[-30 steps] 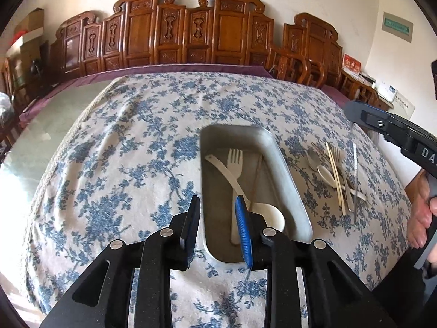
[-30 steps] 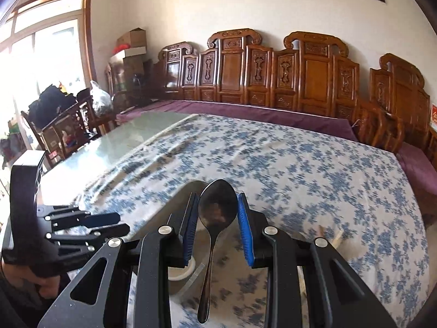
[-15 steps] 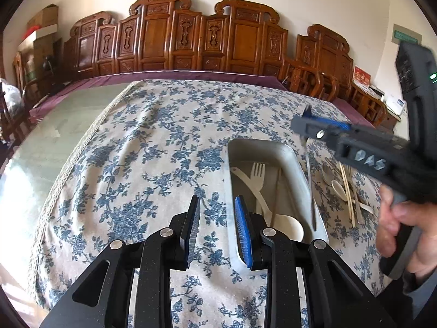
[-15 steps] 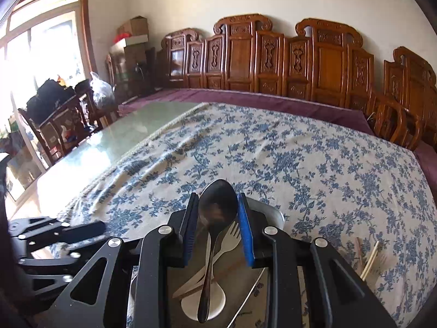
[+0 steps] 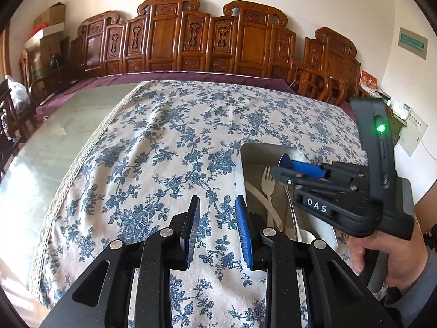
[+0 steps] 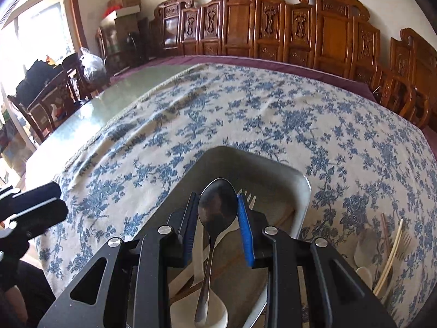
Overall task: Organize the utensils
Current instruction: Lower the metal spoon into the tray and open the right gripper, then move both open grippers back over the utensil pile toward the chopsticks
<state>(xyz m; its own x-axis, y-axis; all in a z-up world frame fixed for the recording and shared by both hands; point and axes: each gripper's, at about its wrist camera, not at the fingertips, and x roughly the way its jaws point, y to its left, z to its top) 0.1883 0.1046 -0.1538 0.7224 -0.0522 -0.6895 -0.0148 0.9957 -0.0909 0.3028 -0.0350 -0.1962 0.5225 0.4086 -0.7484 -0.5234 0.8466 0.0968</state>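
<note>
My right gripper (image 6: 217,218) is shut on a metal spoon (image 6: 215,210), gripping its bowl, with the handle hanging down over the metal tray (image 6: 303,191). The tray holds a pale fork (image 6: 247,196), a white spoon (image 6: 215,314) and chopsticks. In the left wrist view the right gripper (image 5: 284,169) hovers above the same tray (image 5: 256,149), with the spoon handle (image 5: 293,213) dangling into it. My left gripper (image 5: 217,228) is open and empty over the tablecloth, left of the tray.
Loose chopsticks (image 6: 390,257), a fork and pale spoons (image 6: 363,251) lie on the cloth right of the tray. The blue floral tablecloth (image 5: 164,150) covers a glass table (image 5: 54,142). Carved wooden chairs (image 5: 191,38) line the far side.
My right gripper has carried the metal spoon from beside the tray to above it and lowered it. My left gripper has moved left, off the tray.
</note>
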